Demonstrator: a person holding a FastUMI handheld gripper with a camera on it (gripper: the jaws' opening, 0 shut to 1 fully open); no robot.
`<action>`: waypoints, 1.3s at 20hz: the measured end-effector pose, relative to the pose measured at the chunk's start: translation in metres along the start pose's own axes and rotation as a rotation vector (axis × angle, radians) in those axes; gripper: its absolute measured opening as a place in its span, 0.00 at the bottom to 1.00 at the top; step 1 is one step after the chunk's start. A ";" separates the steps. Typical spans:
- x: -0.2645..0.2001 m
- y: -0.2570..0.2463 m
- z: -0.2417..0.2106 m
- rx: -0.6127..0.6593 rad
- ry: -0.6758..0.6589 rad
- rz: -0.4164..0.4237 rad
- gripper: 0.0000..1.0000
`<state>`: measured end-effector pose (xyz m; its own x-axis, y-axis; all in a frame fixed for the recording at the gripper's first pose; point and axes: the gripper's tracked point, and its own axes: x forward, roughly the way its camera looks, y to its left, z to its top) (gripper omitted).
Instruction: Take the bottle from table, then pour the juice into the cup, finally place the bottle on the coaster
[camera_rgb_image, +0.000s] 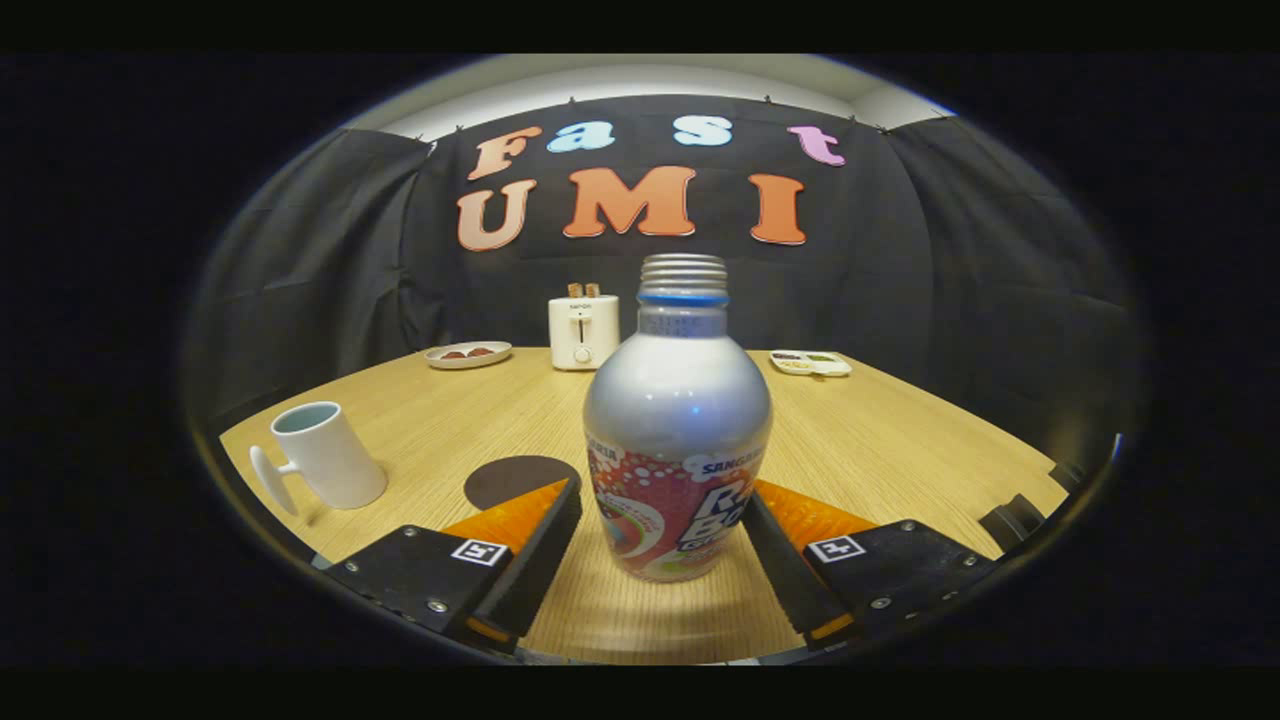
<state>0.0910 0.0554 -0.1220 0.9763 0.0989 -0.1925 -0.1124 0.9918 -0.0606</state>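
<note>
One uncapped silver bottle (677, 440) with a red label stands on the wooden table (880, 440) between the gripper (662, 512)'s spread fingers — neither touches it. White mug (325, 455) beside dark coaster (518, 478) — contents unseen.

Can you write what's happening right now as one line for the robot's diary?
stage: reaching for bottle | gripper: open, fingers either side of bottle | bottle: upright, uncapped | cup and coaster: off to one side

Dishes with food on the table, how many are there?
2. A round plate sits at the far edge, left of the toaster. A divided tray lies far right, beyond the bottle, which stands between the open gripper fingers. The bottle may hide others.
</note>
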 end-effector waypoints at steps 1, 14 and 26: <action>0.003 0.000 -0.002 0.001 0.010 -0.001 0.86; -0.014 0.029 0.052 -0.313 -0.048 -0.029 0.76; -0.007 0.081 0.077 -0.726 -0.080 -0.081 0.76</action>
<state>0.0892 0.1416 -0.0506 0.9941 0.0611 -0.0895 -0.1067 0.6954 -0.7106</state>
